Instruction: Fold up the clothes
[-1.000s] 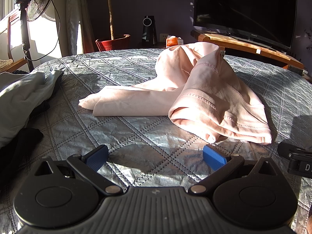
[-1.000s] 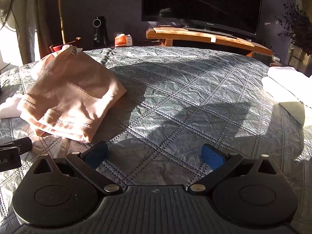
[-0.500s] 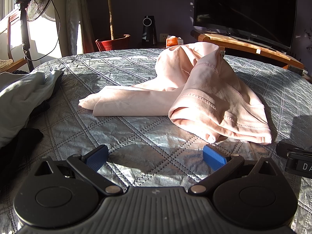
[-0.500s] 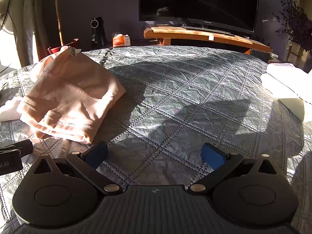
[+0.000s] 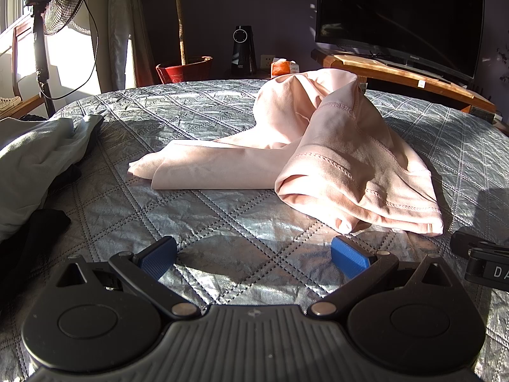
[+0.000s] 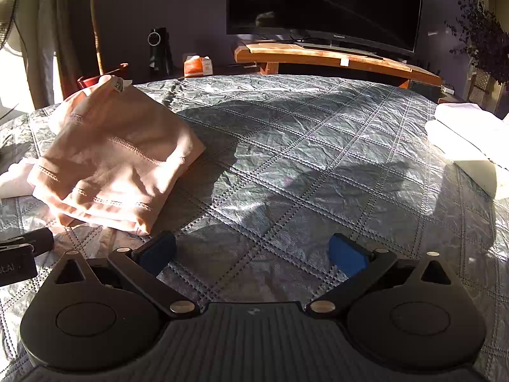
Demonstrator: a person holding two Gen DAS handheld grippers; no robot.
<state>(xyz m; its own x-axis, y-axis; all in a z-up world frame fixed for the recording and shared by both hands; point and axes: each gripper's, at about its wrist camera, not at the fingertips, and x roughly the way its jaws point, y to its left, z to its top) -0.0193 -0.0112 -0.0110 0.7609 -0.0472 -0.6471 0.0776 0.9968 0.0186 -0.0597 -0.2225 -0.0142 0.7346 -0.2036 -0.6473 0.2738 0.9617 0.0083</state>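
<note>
Left wrist view: one pink garment (image 5: 321, 159) lies crumpled on the bed (image 5: 206, 222), its long axis running 9 to 3 o'clock, at about 1 o'clock from the left gripper (image 5: 254, 253). From the right gripper (image 6: 253, 253) it sits at 10 o'clock. Its bunched hem end is near both. Two grippers, each spread wide, holding nothing. One grey clothes heap (image 5: 35, 156) at 9 o'clock; one white folded stack (image 6: 467, 146) at 2 o'clock.

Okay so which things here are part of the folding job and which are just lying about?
For the job:
pink garment
grey clothes
folded white stack
left gripper, open
right gripper, open

Lying about:
fan
TV
red pot
orange box
</note>
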